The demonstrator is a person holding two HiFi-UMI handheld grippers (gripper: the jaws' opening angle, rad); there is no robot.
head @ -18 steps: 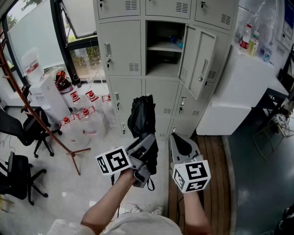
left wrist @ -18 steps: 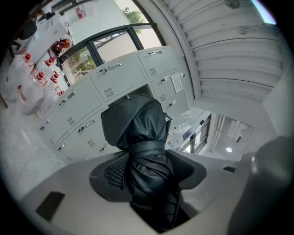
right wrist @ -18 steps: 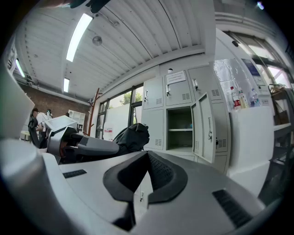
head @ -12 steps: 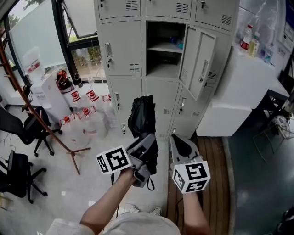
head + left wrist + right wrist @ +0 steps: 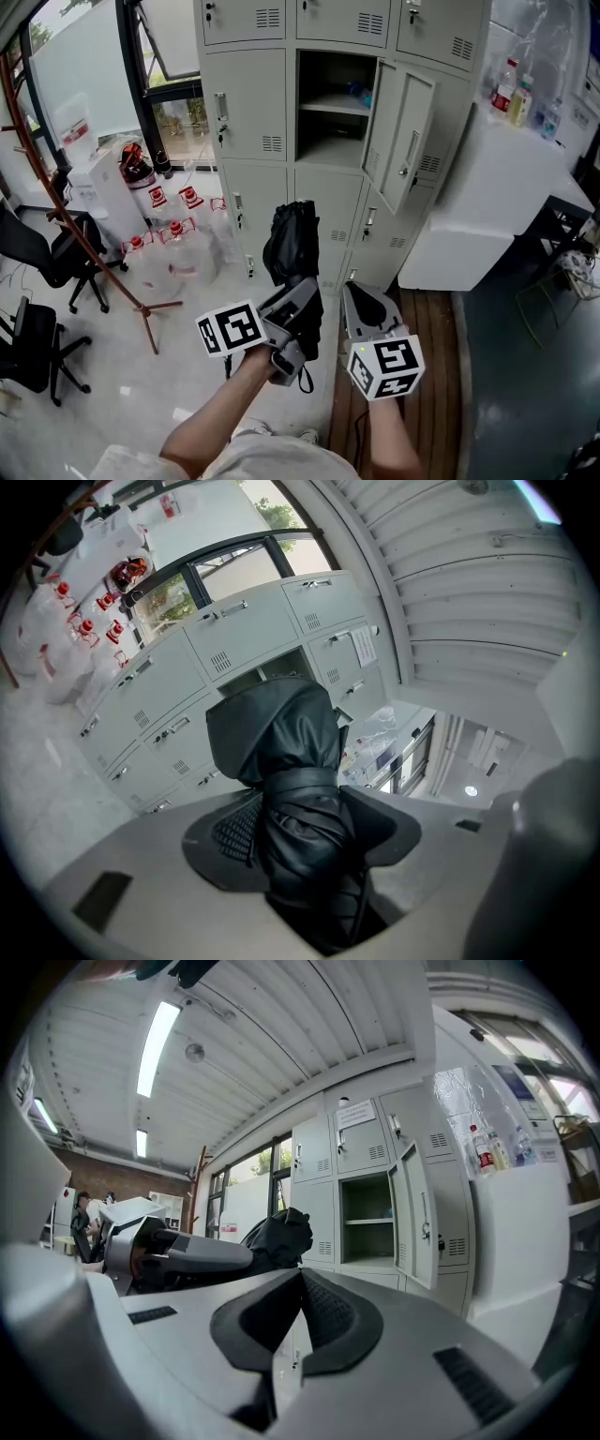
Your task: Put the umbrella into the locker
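Note:
A folded black umbrella sticks out of my left gripper, whose jaws are shut on its lower part; in the left gripper view the umbrella fills the gap between the pads. My right gripper hangs just to the right of it, jaws shut with nothing between them. Ahead stands the grey locker bank with one open compartment, its door swung out to the right. From the right gripper view the same open compartment and the umbrella both show.
Several water jugs with red caps stand on the floor at the left, by a coat stand and office chairs. A white cabinet with bottles sits right of the lockers. A wooden strip lies under my right arm.
The view has shifted slightly; both grippers and the umbrella keep nearly the same places, with the right gripper a little lower in the picture.

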